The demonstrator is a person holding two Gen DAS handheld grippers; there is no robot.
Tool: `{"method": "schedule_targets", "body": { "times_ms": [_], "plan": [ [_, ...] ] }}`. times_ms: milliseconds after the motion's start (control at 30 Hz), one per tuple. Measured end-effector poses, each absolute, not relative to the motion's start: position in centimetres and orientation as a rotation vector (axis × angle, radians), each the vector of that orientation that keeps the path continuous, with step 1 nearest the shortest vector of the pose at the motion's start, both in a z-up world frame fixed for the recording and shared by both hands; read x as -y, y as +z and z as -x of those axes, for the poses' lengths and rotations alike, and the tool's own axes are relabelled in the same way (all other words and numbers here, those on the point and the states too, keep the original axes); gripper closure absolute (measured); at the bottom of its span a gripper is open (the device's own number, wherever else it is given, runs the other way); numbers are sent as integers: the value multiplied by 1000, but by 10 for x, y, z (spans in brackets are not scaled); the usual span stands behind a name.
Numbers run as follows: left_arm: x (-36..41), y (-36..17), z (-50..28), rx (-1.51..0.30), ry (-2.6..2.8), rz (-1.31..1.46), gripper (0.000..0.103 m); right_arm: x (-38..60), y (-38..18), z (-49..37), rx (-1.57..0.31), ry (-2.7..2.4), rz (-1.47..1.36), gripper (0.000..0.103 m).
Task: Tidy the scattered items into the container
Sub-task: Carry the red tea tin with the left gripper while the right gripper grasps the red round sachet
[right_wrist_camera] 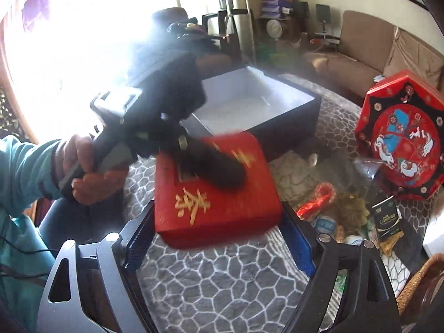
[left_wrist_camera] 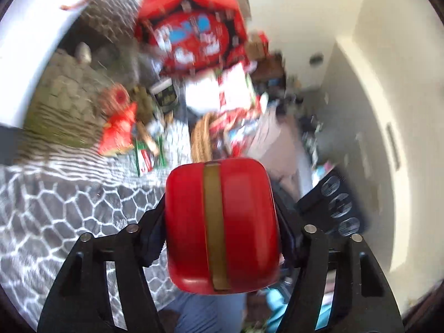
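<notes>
1. Left gripper (left_wrist_camera: 222,238) pinches the red box (left_wrist_camera: 222,222) edge-on, off the table.
2. Right gripper (right_wrist_camera: 219,238), fingers spread, hangs below that box (right_wrist_camera: 216,186), not touching.
3. Beyond, the open dark container (right_wrist_camera: 288,116) sits on the patterned cloth (right_wrist_camera: 222,283).

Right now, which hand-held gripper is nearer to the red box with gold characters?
Left. The left hand-held gripper clamps the red box between its fingers. The right hand-held gripper stands open, with the box just ahead of its fingertips; contact unclear.

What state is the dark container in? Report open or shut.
Open: the dark container has no lid on, and its pale inside shows, apparently empty.
</notes>
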State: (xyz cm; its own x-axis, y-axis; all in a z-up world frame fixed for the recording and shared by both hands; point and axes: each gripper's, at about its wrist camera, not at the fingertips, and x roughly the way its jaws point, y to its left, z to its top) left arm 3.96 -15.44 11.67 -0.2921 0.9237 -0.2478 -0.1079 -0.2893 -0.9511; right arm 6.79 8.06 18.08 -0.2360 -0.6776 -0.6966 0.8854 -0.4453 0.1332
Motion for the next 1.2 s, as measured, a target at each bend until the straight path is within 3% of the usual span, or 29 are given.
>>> {"method": "schedule_targets", "body": {
  "times_ms": [167,367,433,500,767,900,1200],
  "plan": [
    [223,131,-37,1280,1788,1058,42,-115,173,-29,-82,-2068,-944,15],
    [308,141,-13,1413,1882,995,42,-116,147,33,42,-2298,-1140,18],
    [333,138,0,1431,1920,1031,42,-96,135,56,-22,-2286,-1200,35],
    [361,135,11,1461,1962,1062,42,-73,118,76,-166,-2260,-1269,40],
    [418,108,64,1508,2059,1235,42,-27,50,120,-466,-2208,-1475,42],
    [421,94,89,1480,2082,1318,42,-30,31,128,-466,-2159,-1538,56],
    [427,82,116,1424,2101,1419,42,-54,44,129,-360,-2181,-1543,58]
  ]
}}
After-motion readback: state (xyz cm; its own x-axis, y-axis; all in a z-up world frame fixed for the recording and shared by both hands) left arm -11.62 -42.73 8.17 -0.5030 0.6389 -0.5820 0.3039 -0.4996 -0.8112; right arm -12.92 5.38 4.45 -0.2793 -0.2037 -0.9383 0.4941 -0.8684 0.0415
